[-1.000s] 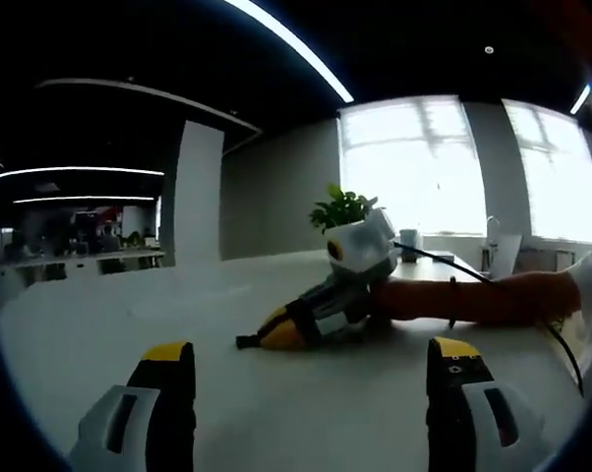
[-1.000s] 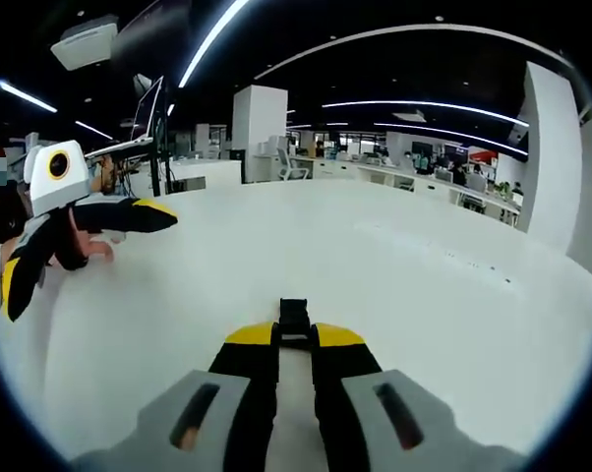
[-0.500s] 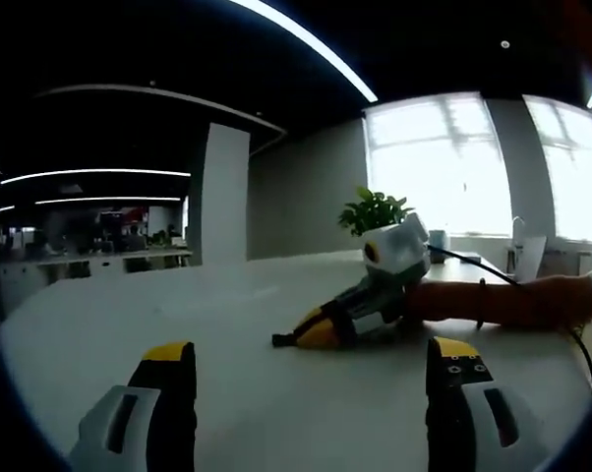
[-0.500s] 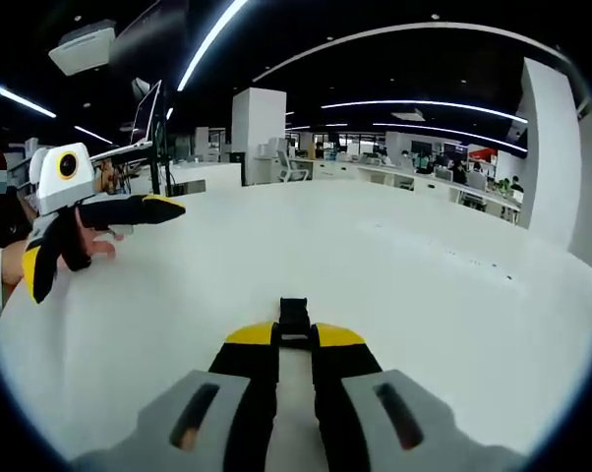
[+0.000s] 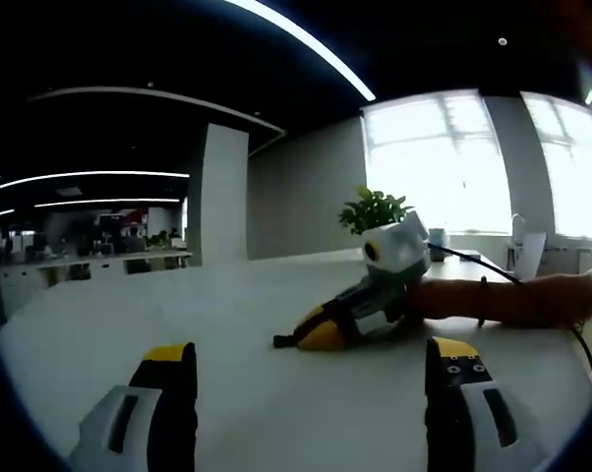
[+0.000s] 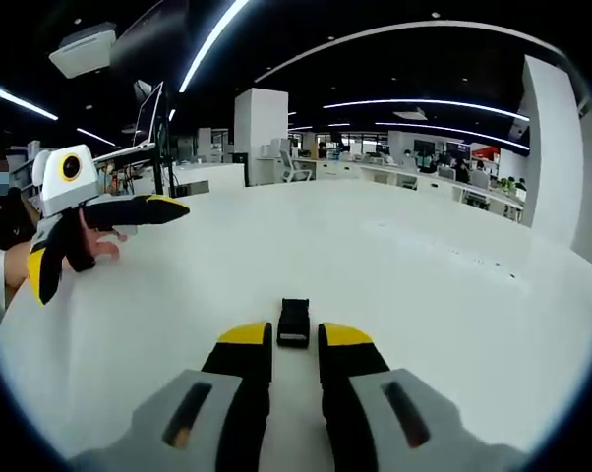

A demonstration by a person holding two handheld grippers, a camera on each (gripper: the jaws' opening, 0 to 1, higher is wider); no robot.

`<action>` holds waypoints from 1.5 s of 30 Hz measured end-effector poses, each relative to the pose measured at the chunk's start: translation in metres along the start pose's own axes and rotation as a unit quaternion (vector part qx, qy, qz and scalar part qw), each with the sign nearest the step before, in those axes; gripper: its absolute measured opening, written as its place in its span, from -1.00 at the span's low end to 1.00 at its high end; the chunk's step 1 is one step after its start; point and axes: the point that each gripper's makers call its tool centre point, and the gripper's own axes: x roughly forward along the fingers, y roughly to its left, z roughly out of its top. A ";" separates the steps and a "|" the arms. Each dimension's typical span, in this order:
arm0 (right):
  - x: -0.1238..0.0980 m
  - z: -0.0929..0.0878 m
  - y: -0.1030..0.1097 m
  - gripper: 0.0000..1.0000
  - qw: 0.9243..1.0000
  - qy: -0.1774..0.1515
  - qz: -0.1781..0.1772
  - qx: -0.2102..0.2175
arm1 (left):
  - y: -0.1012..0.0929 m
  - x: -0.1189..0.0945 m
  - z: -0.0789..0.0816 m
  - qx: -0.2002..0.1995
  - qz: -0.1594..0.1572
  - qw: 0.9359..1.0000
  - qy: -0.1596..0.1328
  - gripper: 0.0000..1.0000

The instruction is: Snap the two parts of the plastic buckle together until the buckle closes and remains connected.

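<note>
A small black plastic buckle (image 6: 294, 323) lies on the white table (image 6: 424, 295), just ahead of my right gripper (image 6: 295, 339). Its yellow-tipped jaws stand a little apart on either side of the buckle's near end, not pressing it. In the left gripper view the buckle (image 5: 282, 341) is a dark stub at the tip of the right gripper (image 5: 316, 334), which rests on the table in a person's hand. My left gripper (image 5: 311, 352) is wide open with nothing between its fingers. In the right gripper view, the left gripper (image 6: 99, 241) hovers above the table at far left.
A person's forearm (image 5: 503, 300) stretches in from the right behind the right gripper, with a black cable (image 5: 562, 334) trailing. A potted plant (image 5: 373, 208) and a cup (image 5: 440, 244) stand at the table's far side by bright windows. Office desks lie beyond the table.
The right gripper's jaws have parted slightly and let go of the buckle, which now lies free at their tips. The left gripper has stayed open and hardly moved.
</note>
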 end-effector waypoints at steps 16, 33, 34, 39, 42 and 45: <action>-0.001 0.006 0.004 0.22 1.000 -0.010 -0.008 0.014 | -0.001 -0.004 0.000 0.001 -0.001 1.000 0.004 0.93; -0.014 0.014 0.007 1.00 0.997 -0.046 -0.050 0.022 | -0.004 -0.006 0.003 0.007 -0.002 1.000 0.006 0.89; -0.014 0.015 0.008 1.00 0.997 -0.046 -0.051 0.021 | -0.004 -0.006 0.003 0.007 -0.002 1.000 0.006 0.89; -0.016 0.017 0.005 1.00 0.997 -0.054 -0.053 0.021 | -0.006 -0.007 0.002 0.007 -0.002 1.000 0.006 0.89; -0.016 0.016 0.006 1.00 0.997 -0.053 -0.056 0.021 | -0.007 -0.007 0.002 0.008 -0.001 1.000 0.005 0.89; -0.014 0.017 0.000 1.00 0.997 -0.052 -0.053 0.022 | -0.004 -0.006 0.001 0.007 -0.001 1.000 0.006 0.90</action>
